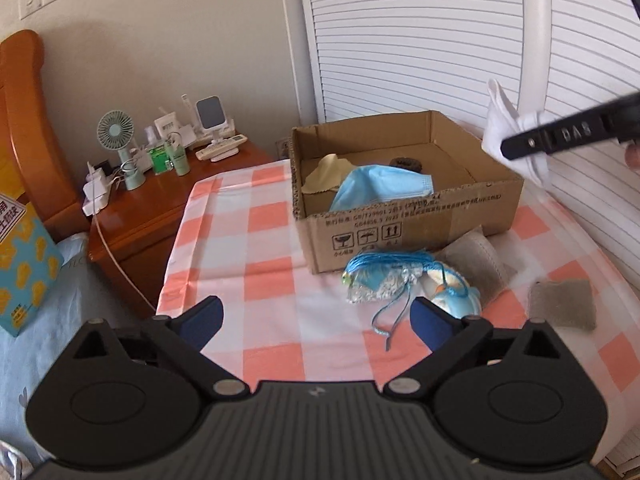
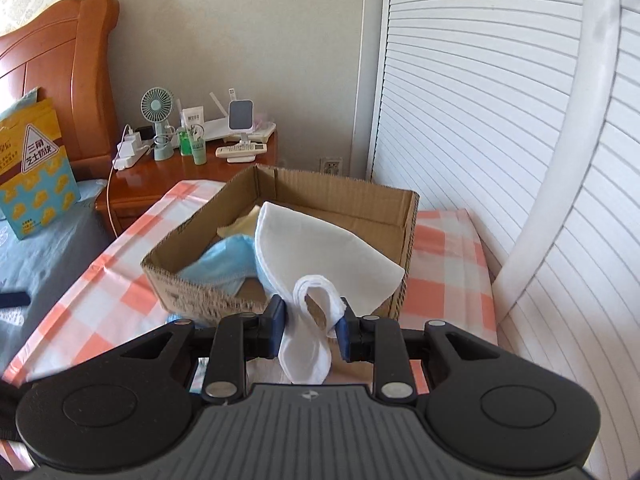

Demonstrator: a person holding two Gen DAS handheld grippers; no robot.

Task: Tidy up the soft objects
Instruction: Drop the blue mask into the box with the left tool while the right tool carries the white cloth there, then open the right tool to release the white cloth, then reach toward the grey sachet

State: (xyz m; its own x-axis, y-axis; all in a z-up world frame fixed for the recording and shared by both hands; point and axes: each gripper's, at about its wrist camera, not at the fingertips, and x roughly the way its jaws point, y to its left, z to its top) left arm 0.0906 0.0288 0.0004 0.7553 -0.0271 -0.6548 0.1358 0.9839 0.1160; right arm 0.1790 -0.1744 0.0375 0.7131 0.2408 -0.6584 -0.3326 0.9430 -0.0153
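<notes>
An open cardboard box (image 1: 404, 216) (image 2: 188, 284) sits on the checked cloth. It holds a blue face mask (image 1: 384, 186) (image 2: 224, 260), a yellow cloth (image 1: 326, 174) and a dark object (image 1: 406, 164). My right gripper (image 2: 310, 320) is shut on a white cloth (image 2: 320, 252) and holds it above the box's near right corner; it shows in the left wrist view (image 1: 516, 146). My left gripper (image 1: 316, 320) is open and empty, low over the cloth. In front of the box lie a blue cord bundle (image 1: 384, 268), a patterned pouch (image 1: 452, 292) and two grey pads (image 1: 476, 264) (image 1: 562, 304).
A wooden bedside table (image 1: 160, 204) with a small fan (image 1: 120, 140), bottles and a remote stands at the far left. A louvred white door (image 1: 420, 40) and a white pole (image 2: 560, 160) stand to the right. A wooden headboard (image 2: 60, 60) and a yellow-blue bag (image 2: 36, 168) are at left.
</notes>
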